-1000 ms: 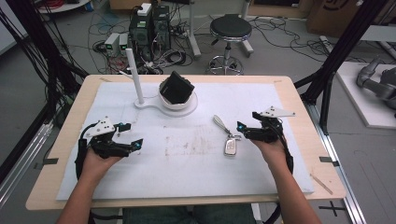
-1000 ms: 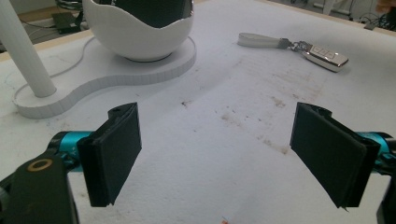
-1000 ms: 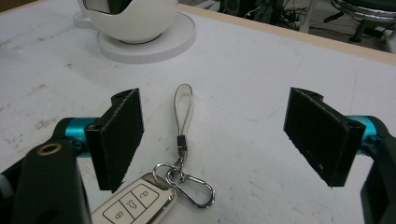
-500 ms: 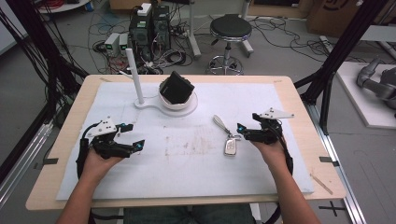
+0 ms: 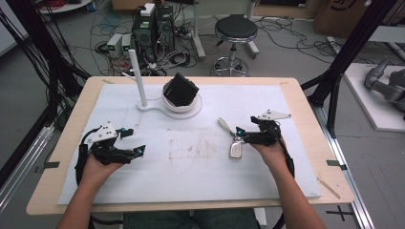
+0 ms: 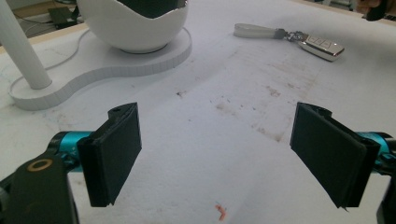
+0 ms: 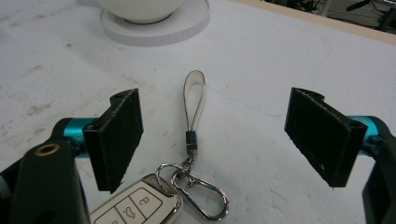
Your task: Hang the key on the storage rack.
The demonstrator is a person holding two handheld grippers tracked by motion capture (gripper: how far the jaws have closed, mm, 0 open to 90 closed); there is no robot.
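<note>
Right gripper (image 5: 241, 135) hangs spread wide over the key fob (image 5: 235, 150), whose ring and white strap (image 7: 194, 100) lie between its jaws, untouched. Left gripper (image 5: 134, 143), equally released, sits well apart at 9 o'clock on the surface (image 5: 191, 171); a white stand (image 5: 165, 106) is at 12.

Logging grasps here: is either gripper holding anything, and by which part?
Nothing is held. The right gripper stands open around the car key's strap, without touching it. The left gripper is open over bare table.
</note>
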